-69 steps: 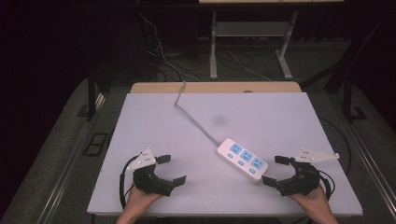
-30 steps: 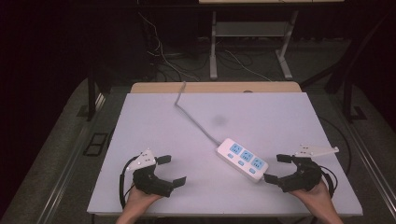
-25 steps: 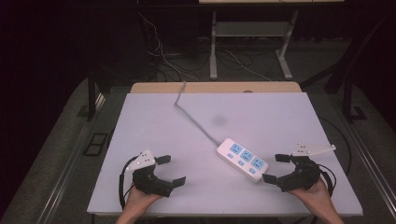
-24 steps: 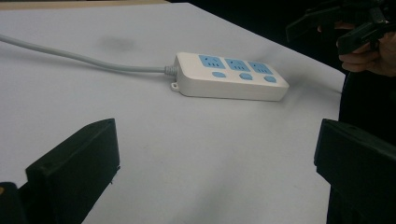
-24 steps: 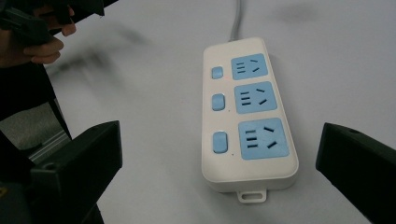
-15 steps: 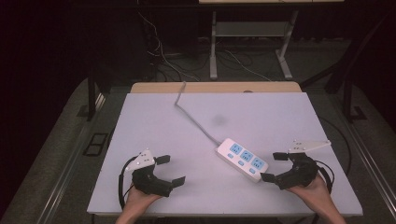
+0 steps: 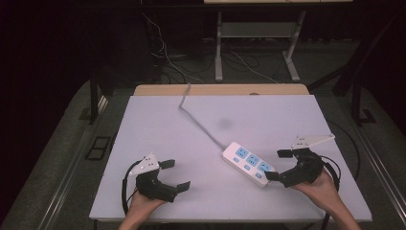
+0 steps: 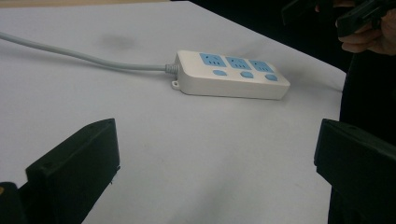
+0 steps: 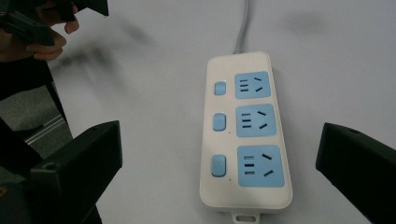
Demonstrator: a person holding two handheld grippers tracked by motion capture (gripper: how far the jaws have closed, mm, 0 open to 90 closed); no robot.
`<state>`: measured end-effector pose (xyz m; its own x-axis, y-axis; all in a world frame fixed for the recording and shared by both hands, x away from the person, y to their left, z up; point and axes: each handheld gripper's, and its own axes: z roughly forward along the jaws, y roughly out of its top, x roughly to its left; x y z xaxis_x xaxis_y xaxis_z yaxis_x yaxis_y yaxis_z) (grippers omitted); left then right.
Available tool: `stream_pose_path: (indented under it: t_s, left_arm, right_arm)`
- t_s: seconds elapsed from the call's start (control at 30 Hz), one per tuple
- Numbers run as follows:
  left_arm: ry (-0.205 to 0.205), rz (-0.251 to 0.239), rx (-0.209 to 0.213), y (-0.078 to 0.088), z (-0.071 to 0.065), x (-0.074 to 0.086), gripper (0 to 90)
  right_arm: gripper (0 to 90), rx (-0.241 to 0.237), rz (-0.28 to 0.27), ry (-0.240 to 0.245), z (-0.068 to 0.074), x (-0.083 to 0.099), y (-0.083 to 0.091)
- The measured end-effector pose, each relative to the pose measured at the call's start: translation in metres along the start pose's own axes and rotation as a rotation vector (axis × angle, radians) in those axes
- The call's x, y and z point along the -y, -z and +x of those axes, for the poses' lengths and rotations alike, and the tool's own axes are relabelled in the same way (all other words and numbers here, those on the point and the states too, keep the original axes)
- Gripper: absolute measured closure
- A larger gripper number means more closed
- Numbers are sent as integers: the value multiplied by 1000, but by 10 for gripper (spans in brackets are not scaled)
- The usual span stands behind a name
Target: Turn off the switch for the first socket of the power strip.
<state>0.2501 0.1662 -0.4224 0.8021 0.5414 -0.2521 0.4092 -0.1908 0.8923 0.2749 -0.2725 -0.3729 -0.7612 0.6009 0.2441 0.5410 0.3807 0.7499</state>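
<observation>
Right now the white plastic power strip with three blue sockets (image 7: 248,163) lies flat on the pale lilac table top (image 7: 158,124), toward the near right part, its grey cable (image 7: 198,120) running off over the far edge. Just beside its near end sits the right gripper (image 7: 277,165), jaws spread wide and holding nothing (the strip lies between them in the right gripper view (image 9: 246,130)). Well apart at the near left, the left gripper (image 7: 174,175) rests open-jawed too, empty.

Power strip (image 7: 248,163) and cord (image 7: 200,122) mid-table
</observation>
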Motion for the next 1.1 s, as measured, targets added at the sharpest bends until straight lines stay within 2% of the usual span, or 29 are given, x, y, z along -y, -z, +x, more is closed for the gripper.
stream_pose_path:
  t_s: [0.53,1.1]
  left_arm:
    - [1,-6,-2,0,0,0,0]
    - [-1,-6,-1,0,1,0,0]
  right_arm:
    - [2,-15,42,33,-3,-24,-9]
    - [2,-22,82,74,0,-49,-21]
